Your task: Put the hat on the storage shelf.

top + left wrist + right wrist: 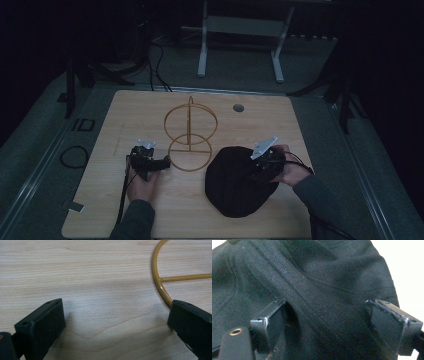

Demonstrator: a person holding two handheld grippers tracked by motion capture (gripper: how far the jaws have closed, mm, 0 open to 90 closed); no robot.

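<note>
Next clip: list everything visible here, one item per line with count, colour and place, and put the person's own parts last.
Light wooden table: one, pale wood, centre of the high view.
Yellow-brown wire stand with two rings: one, mid-table; flat ring lies on the wood, other ring upright.
Black fabric cap: one, right of the stand.
White metal frame: one, on the floor beyond the table.
Left gripper: black, jaws apart beside the stand's flat ring.
Right gripper: black, jaws apart over the cap.
Hands: two, grey sleeves, bottom edge.

A white frame stand [240, 40] and black cables [157, 67] are seen on the grey floor [45, 125] beyond the worktop [140, 210], with a cable loop [74, 156] beside it.
</note>
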